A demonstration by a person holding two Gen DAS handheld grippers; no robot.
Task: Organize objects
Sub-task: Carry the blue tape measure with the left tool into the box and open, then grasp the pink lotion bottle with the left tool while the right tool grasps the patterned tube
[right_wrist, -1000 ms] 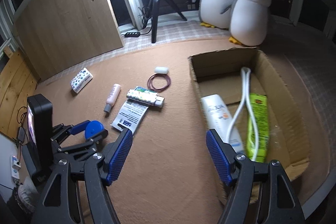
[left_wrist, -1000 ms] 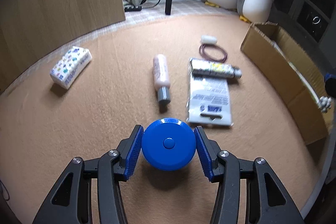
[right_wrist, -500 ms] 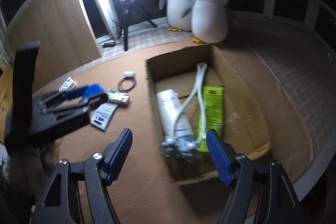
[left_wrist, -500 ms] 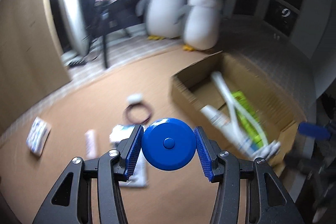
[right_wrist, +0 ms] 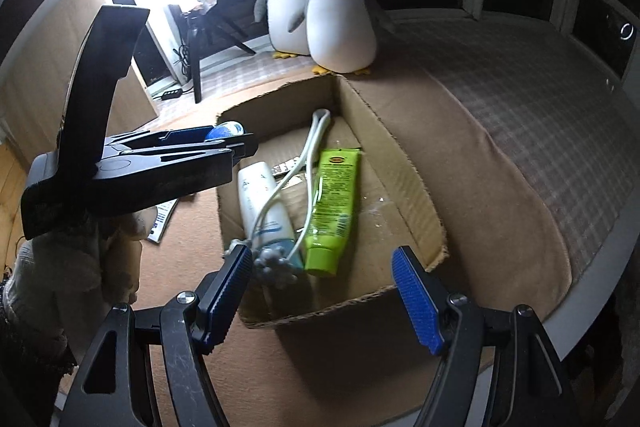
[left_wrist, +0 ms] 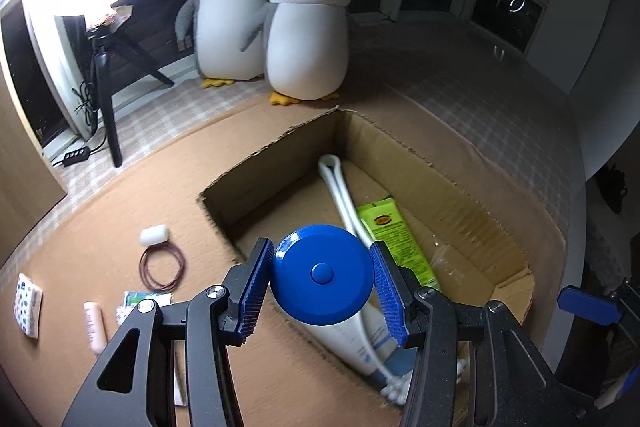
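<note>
My left gripper (left_wrist: pixel 322 275) clamps the blue disc (left_wrist: pixel 322 273) at lower centre of its view, above the box (left_wrist: pixel 460 187) edge so it can drop inside, while my right gripper (right_wrist: pixel 322 293) hangs open and empty by the box's near wall.

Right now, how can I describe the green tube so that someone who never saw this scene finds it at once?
Find the open cardboard box in front of the two plush penguins. Inside lie a white tube, a white looped cord and the green tube. It is the only bright green thing, on the right of the white tube, with its cap toward the camera.
</note>
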